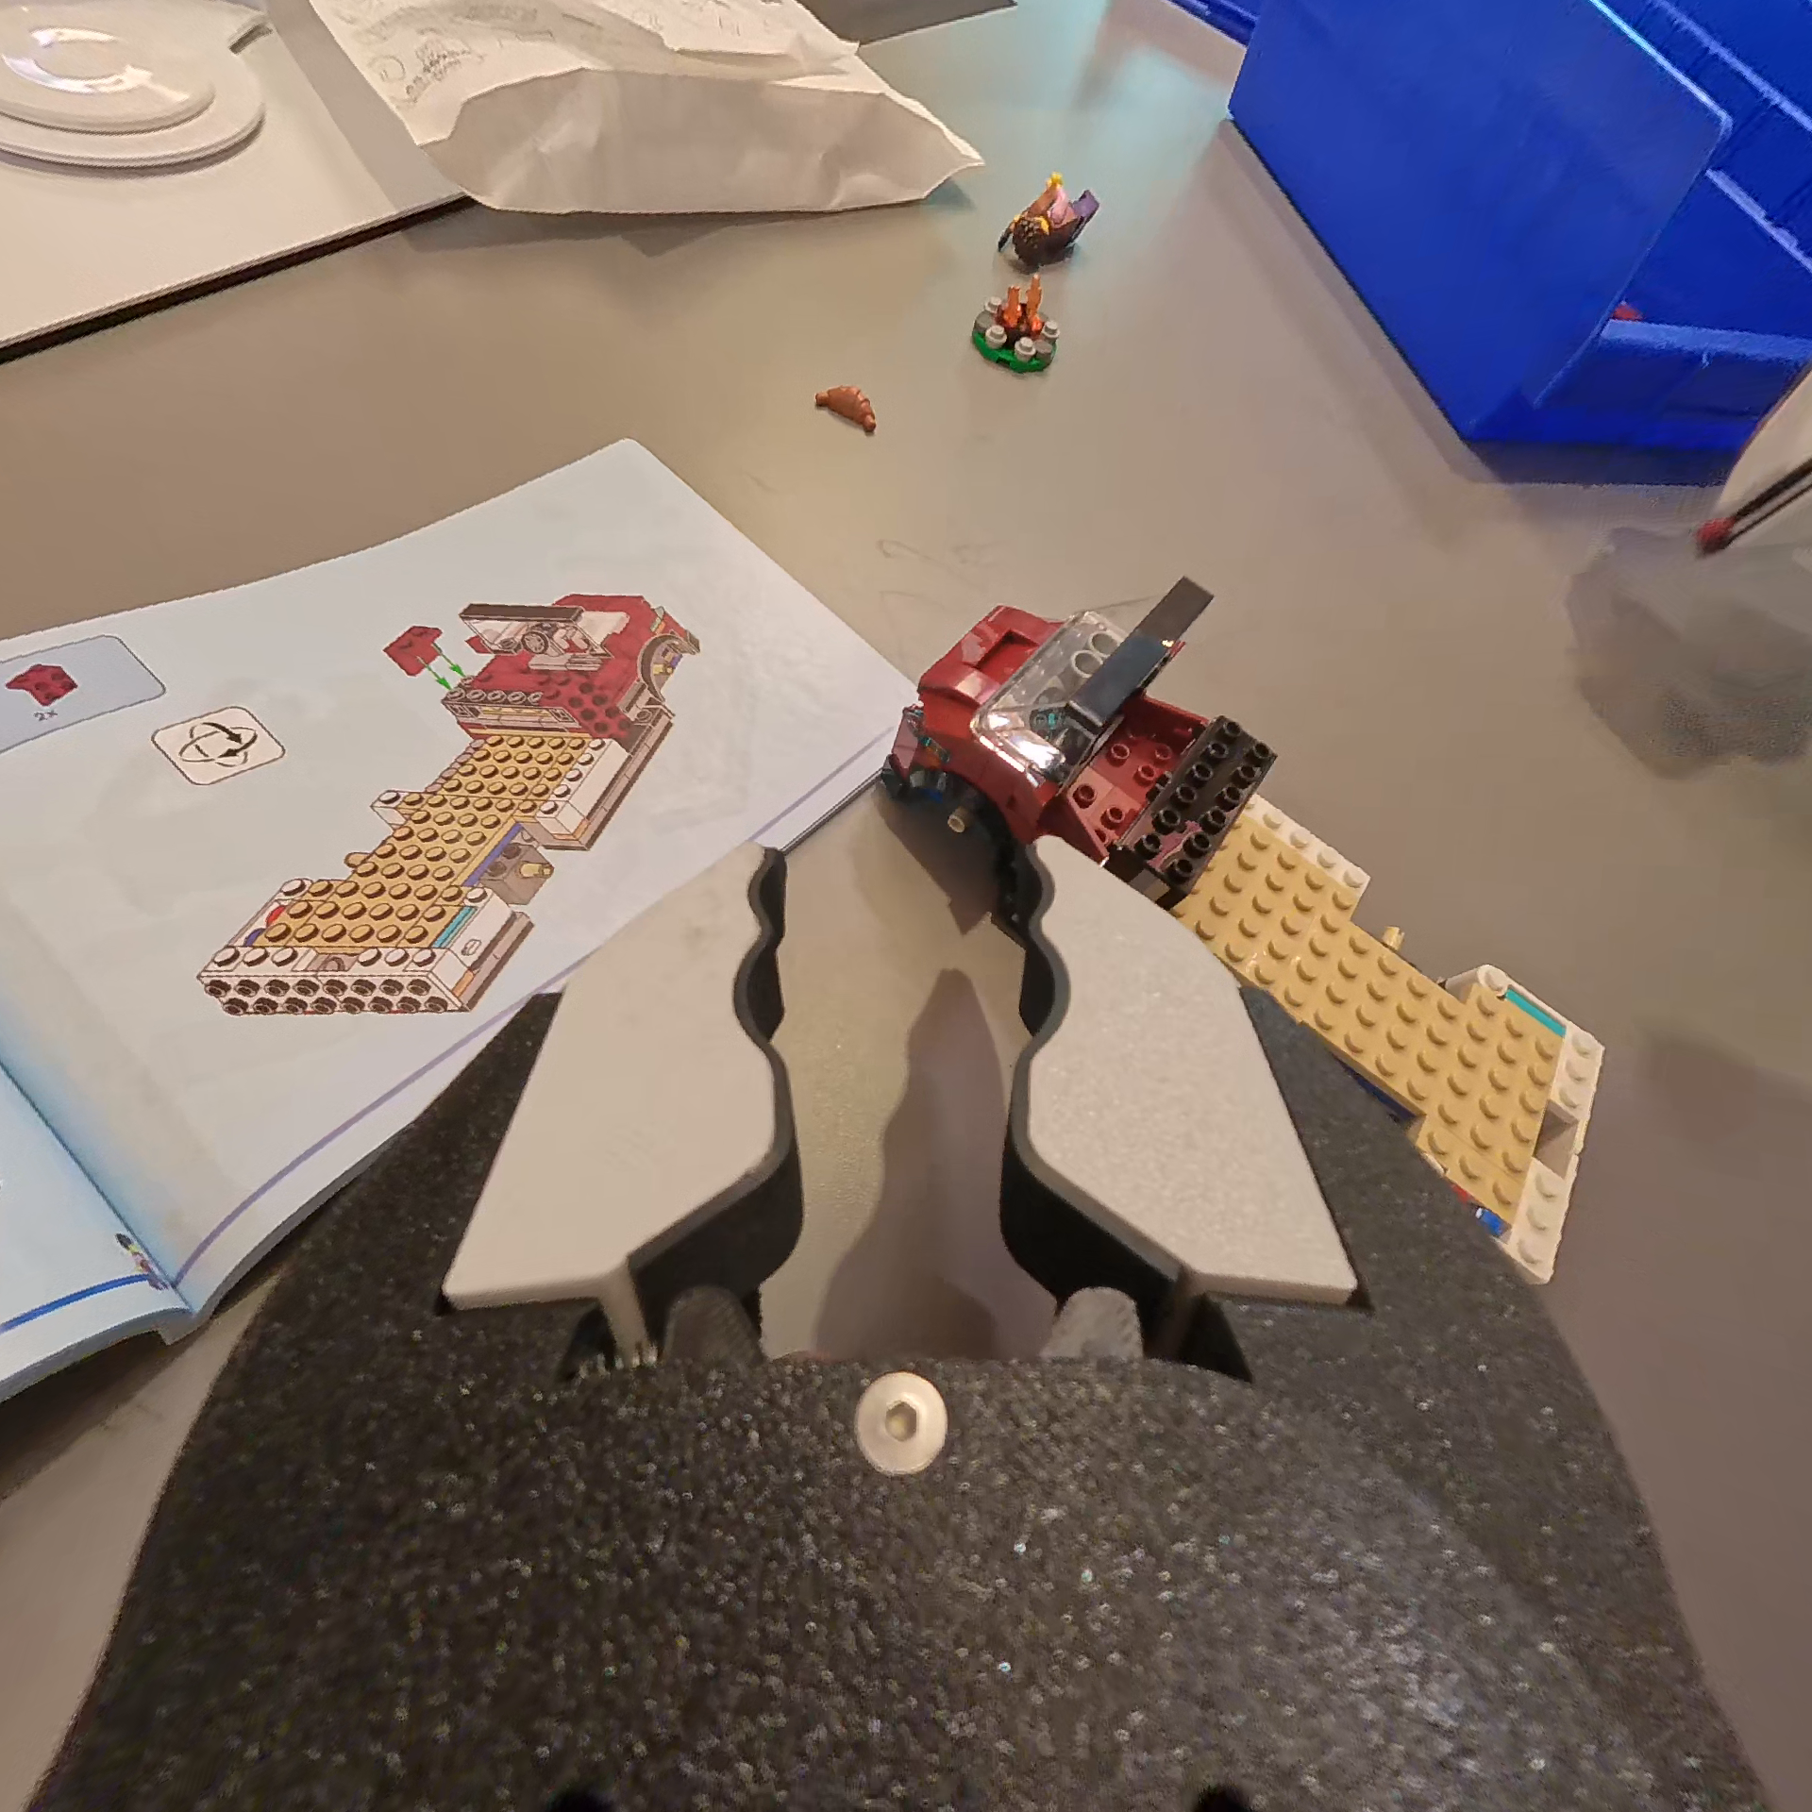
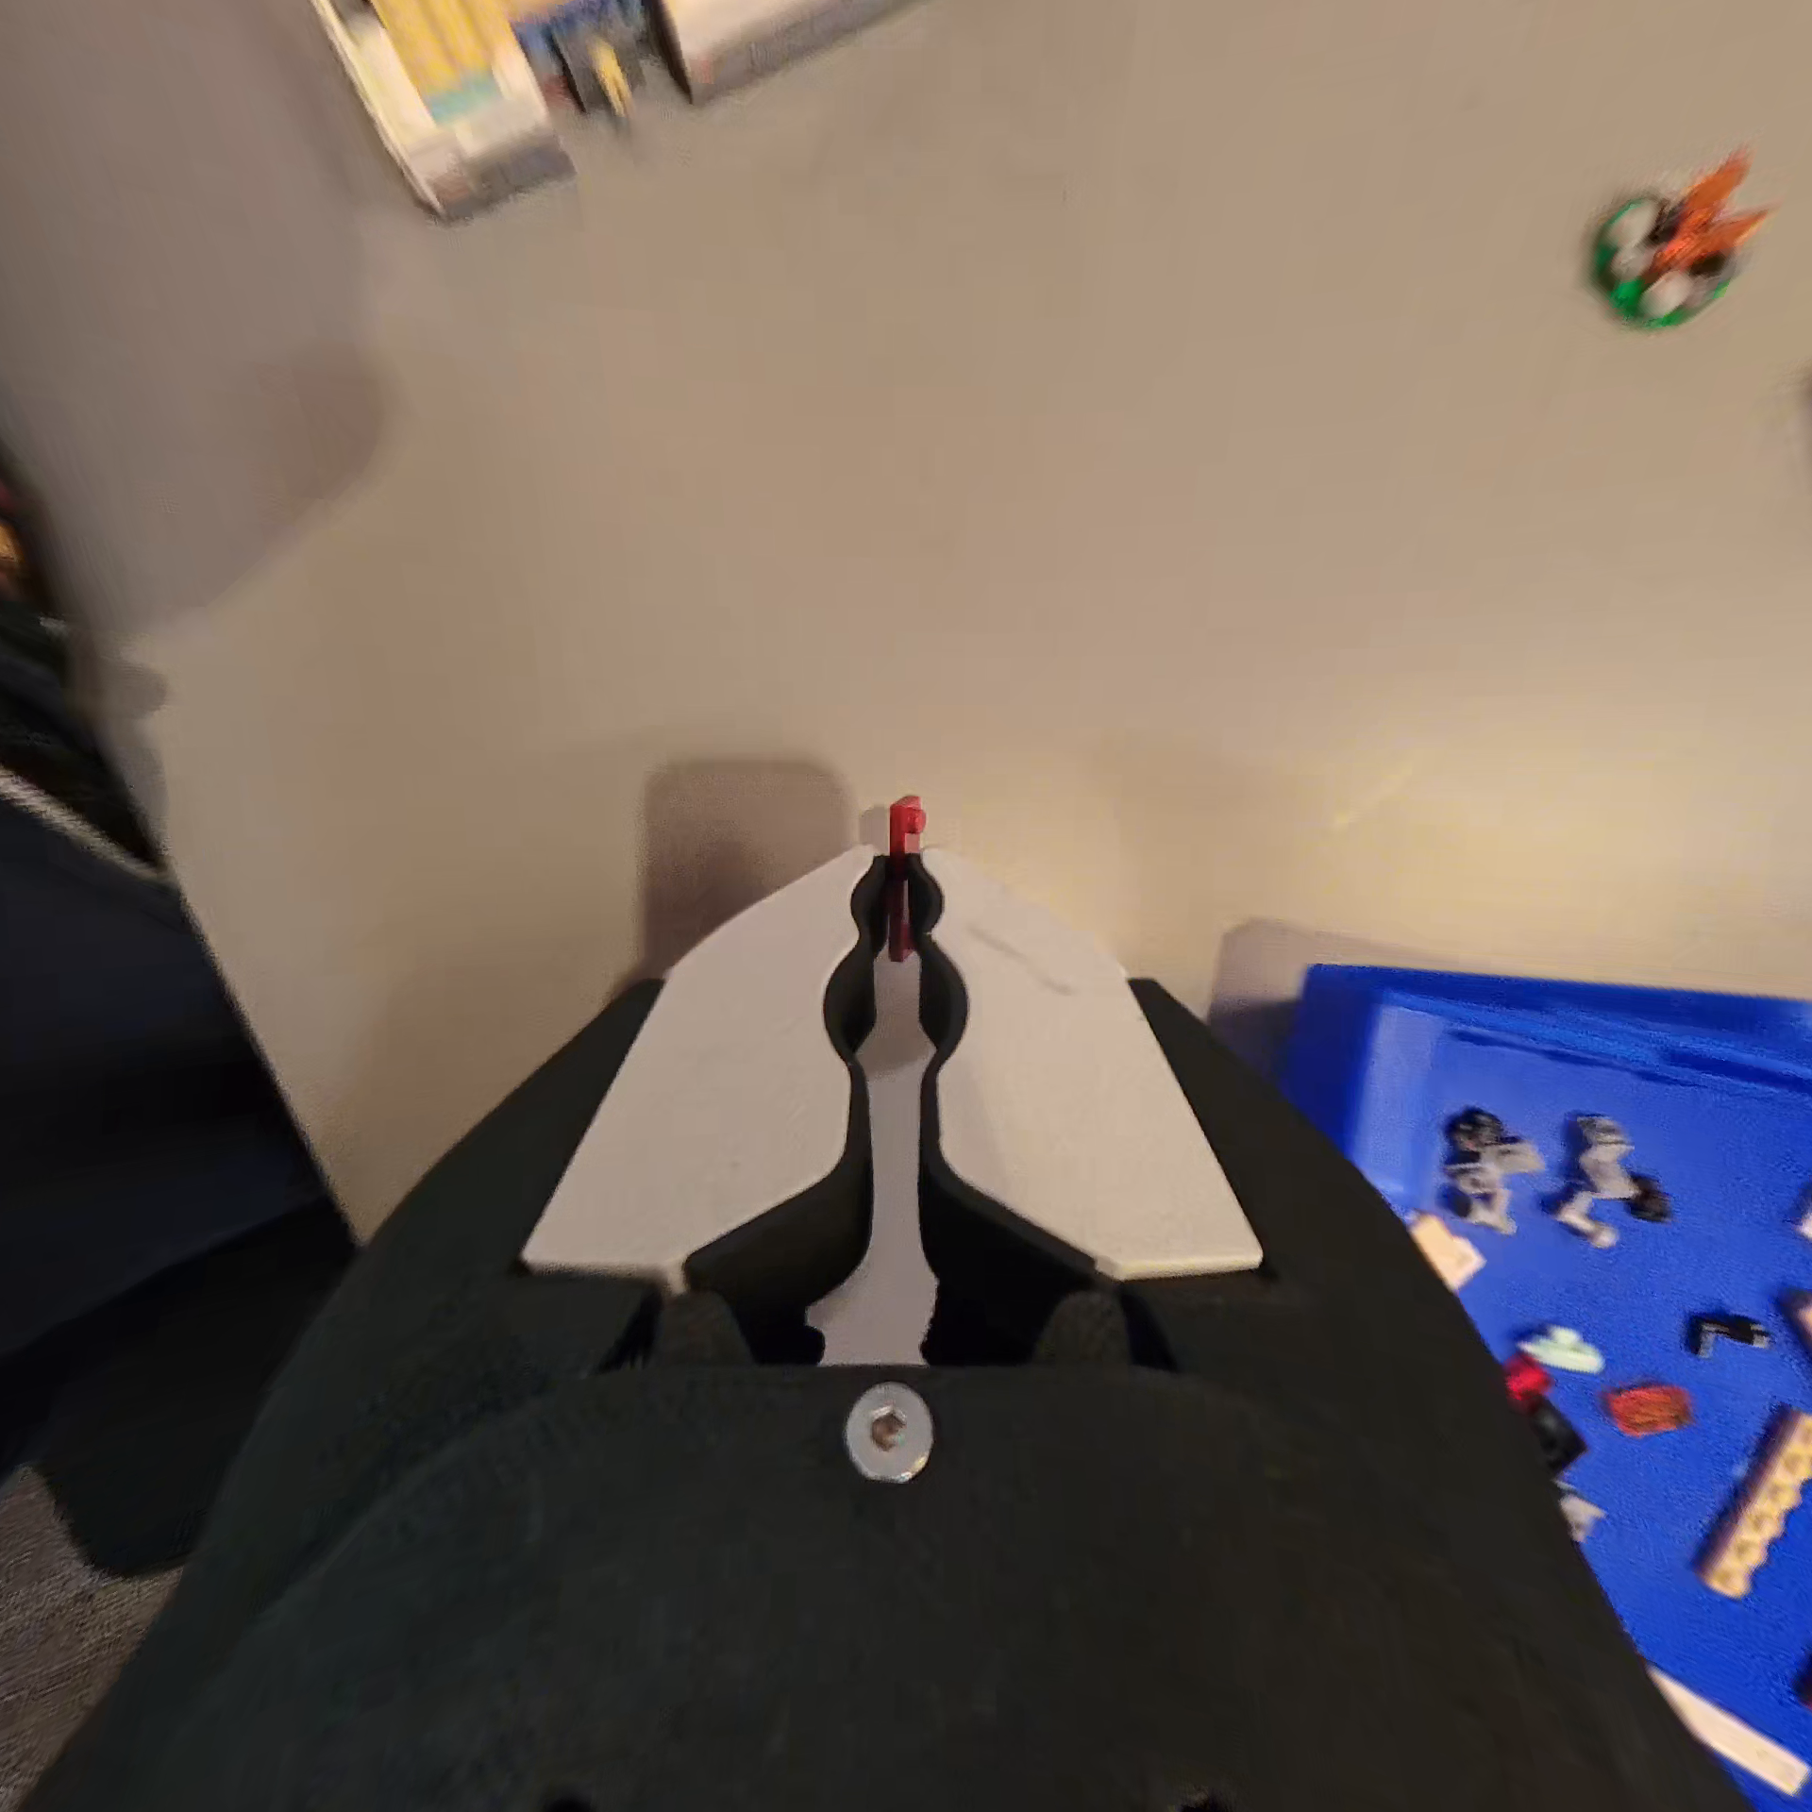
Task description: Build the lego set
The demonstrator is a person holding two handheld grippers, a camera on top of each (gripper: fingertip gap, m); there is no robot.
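- Left tool (image 1: 907, 887) is held low over the desk (image 1: 1275, 490) and tilted forward, its fingers set apart with only bare desk seen between them.
- Its right fingertip (image 1: 1069, 882) lies just beside the dark red cab of the brick truck (image 1: 1059, 745); whether it touches cannot be told.
- Its left fingertip (image 1: 735, 882) lies at the corner of the open booklet (image 1: 392, 784).
- Truck is seen lying on the desk, its tan bed running back beside the right finger.
- Right tool (image 2: 900, 863) is pointed down at the desk from above, its fingers closed on a thin red plate (image 2: 904, 824) held edge-on, its end sticking out past the tips.
- Blue bin (image 2: 1618, 1079) of loose parts lies to its right; a small green piece (image 2: 1662, 260) is well apart.
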